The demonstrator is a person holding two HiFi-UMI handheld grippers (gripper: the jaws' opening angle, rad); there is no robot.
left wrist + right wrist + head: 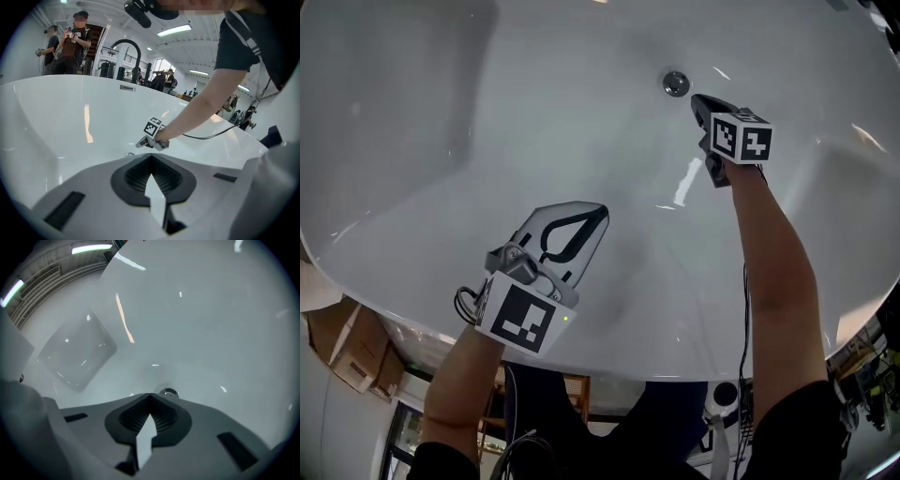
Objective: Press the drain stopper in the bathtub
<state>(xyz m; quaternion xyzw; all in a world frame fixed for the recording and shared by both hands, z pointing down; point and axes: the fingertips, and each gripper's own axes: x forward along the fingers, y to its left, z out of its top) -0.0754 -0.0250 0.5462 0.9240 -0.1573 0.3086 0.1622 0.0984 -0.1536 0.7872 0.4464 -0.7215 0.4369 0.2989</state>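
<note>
A round chrome drain stopper [676, 83] sits in the floor of the white bathtub [487, 141]. My right gripper [697, 101] is shut with nothing held, its tip just right of and a little short of the stopper. In the right gripper view the stopper [168, 393] peeks out just past the closed jaw tips [150, 394]. My left gripper [598, 212] hangs shut and empty over the tub's near side, far from the drain. From the left gripper view I see the right gripper [149, 140] and the bare arm [201, 108] reaching down into the tub.
The tub's near rim [609, 361] curves across below my arms. Cardboard boxes [347, 342] stand outside at lower left. People [70, 42] stand beyond the far rim, near a black arched faucet [125, 49]. A cable [211, 133] trails from the right gripper.
</note>
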